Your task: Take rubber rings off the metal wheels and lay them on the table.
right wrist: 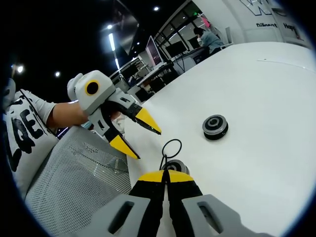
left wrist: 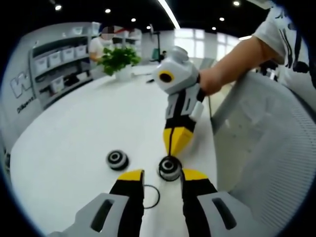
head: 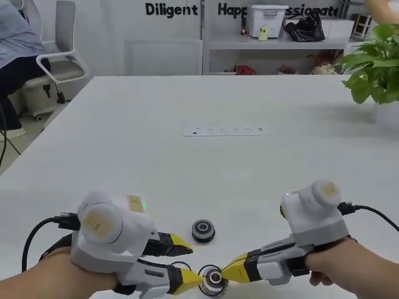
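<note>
In the head view, two hands are holding the grippers low over the white table [head: 218,168]. The left gripper [head: 187,263] is keeping its yellow jaws wide apart. The right gripper [head: 228,273] is pointing its yellow tips at the near wheel [head: 212,280], which is sitting right between the two grippers. The far wheel [head: 203,230] is sitting alone on the table, a little farther out, with a dark band around it.

In the left gripper view, the left gripper's [left wrist: 162,175] own jaws are standing open and holding nothing. The near wheel [left wrist: 169,168] is lying just ahead of the tips. A thin loose ring [left wrist: 150,196] is lying flat on the table between the jaws. The right gripper [left wrist: 174,148] is coming down from above, and its tips are touching the near wheel. The far wheel [left wrist: 117,159] is sitting off to the side.

In the right gripper view, the right gripper's [right wrist: 165,177] jaws are pressing together, tips against the near wheel [right wrist: 174,165]. I cannot tell if they are pinching anything. The loose ring [right wrist: 171,148] is lying just past that wheel. The left gripper [right wrist: 147,144] is gaping open near it. The far wheel [right wrist: 215,126] is sitting well apart.
</note>
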A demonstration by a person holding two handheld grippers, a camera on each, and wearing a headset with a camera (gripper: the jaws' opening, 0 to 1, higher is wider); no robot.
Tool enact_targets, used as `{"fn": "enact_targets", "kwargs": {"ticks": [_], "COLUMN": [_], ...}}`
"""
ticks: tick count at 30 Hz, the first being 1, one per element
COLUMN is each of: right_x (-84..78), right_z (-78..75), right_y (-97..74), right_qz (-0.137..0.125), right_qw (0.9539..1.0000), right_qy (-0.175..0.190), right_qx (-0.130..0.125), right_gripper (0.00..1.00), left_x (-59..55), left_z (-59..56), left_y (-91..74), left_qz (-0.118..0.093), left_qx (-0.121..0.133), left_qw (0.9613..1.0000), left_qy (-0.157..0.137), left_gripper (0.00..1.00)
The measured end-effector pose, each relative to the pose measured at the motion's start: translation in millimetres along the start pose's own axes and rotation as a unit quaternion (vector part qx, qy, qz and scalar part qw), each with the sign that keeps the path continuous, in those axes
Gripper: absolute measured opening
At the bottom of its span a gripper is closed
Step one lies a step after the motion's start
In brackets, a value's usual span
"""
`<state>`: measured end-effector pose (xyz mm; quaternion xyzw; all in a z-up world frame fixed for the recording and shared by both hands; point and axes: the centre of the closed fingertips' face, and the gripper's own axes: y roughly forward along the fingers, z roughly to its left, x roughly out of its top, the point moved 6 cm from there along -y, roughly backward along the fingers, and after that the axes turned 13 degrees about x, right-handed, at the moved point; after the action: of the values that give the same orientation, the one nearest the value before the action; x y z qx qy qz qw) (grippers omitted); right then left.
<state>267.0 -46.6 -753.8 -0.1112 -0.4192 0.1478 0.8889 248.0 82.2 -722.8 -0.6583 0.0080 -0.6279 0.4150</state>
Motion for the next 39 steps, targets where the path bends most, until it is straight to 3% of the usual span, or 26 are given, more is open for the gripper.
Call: {"fn": "enact_targets", "kwargs": {"ticks": [39], "right_x": [24.3], "right_z": [9.6], "right_y": [3.5], "right_qz": [-0.012], "right_qw": [0.9996], "right_qy": [-0.021], "right_qx": [0.012], "right_gripper": [0.00], "left_x": [-6.7], "left_z": [17.0], "left_y": [-24.5], "left_qz": [-0.016], "left_qx": [0.029], "left_qw": [0.9991], "left_qy": [-0.025], "left_gripper": [0.35]}}
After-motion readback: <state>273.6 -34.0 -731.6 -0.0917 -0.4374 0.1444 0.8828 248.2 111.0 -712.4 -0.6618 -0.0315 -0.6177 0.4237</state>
